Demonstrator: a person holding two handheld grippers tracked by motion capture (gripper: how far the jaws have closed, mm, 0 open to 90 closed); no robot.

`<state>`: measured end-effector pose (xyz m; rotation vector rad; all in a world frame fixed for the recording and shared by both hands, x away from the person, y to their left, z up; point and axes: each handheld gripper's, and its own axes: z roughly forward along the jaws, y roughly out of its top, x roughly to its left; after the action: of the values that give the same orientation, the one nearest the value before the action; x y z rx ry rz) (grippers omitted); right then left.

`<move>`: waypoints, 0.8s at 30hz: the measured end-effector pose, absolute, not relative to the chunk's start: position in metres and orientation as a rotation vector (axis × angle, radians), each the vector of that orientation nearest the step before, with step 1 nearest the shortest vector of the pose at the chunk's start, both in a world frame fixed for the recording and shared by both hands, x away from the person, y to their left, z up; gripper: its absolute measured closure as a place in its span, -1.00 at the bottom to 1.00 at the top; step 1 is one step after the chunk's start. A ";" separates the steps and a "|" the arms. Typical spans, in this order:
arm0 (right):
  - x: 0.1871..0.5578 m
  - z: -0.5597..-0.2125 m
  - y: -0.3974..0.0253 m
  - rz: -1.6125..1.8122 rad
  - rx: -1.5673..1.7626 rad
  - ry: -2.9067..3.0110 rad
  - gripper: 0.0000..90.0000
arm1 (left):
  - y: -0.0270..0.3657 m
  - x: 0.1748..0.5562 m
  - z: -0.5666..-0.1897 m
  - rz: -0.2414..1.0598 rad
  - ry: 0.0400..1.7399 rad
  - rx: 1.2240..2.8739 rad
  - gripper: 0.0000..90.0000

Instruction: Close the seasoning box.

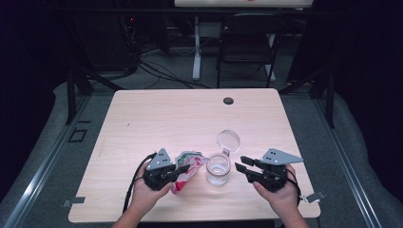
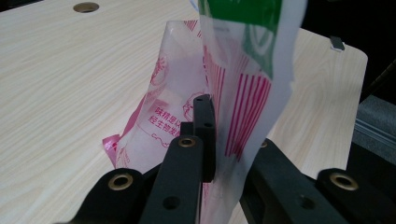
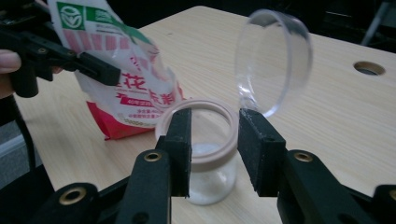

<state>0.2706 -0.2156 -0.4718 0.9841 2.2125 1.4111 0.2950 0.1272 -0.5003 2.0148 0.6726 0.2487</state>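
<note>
Plastic packet [image 1: 187,167], red-and-white print, lower centre of the high view, pinched in the left gripper [image 1: 172,175] and leaning toward the glass jar [image 1: 218,169]. Jar lid [image 1: 228,140] flipped open. Right gripper [image 1: 243,170] parted, empty, lower right. Judged step: pouring. Next: tip packet over the jar mouth, steady jar.

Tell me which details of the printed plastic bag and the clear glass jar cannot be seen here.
- Red-and-white printed plastic bag: top cut off by the left gripper view's upper edge; small print unreadable.
- Clear glass jar: its white contents partly hidden by the right gripper jaws.
- Bag's opening: too small in high view.
</note>
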 end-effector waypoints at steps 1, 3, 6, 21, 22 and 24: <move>0.272 -0.470 -0.212 1.410 0.967 2.224 0.46 | 0.129 0.295 -0.499 0.247 0.677 2.013 0.99; 0.274 -0.468 -0.205 1.409 0.943 2.243 0.46 | 0.133 0.295 -0.497 0.264 0.681 2.015 0.99; 0.278 -0.466 -0.194 1.421 0.903 2.268 0.46 | 0.136 0.296 -0.496 0.261 0.671 2.016 0.99; 0.291 -0.460 -0.145 1.417 0.765 2.371 0.37 | 0.134 0.293 -0.502 0.190 0.666 1.992 0.97; 0.292 -0.459 -0.140 1.408 0.739 2.387 0.34 | 0.133 0.293 -0.504 0.184 0.658 1.991 0.95; 0.293 -0.459 -0.137 1.407 0.730 2.392 0.32 | 0.130 0.291 -0.505 0.182 0.651 1.986 0.94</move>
<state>0.2927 -0.1367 -0.4586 0.7296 2.3916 1.4070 0.2913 0.1295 -0.5054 1.9861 0.6508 0.1824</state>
